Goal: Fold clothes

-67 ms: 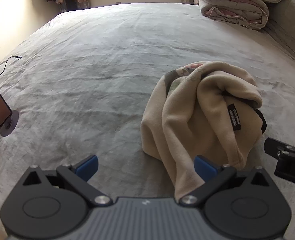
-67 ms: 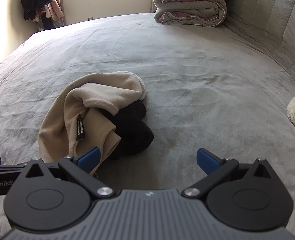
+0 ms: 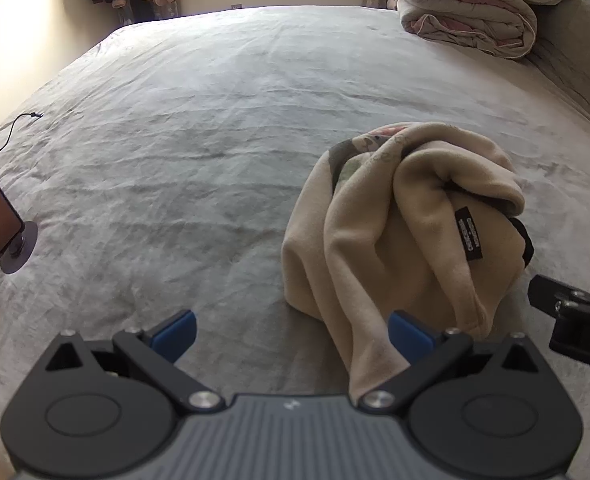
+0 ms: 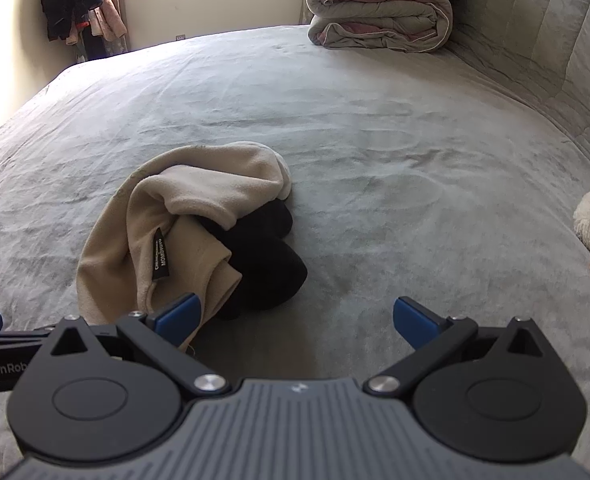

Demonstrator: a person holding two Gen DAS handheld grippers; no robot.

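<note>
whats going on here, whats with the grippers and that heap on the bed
A person holds two handheld grippers over a grey bed to fold clothes. A crumpled beige garment lies bunched over something black. The left gripper and right gripper are both wide open and hold nothing; no fold has started.

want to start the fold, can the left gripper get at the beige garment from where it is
Probably yes. The left gripper is open, and a flap of the beige garment already lies by its right finger. Nothing on the bed stands between them.
</note>
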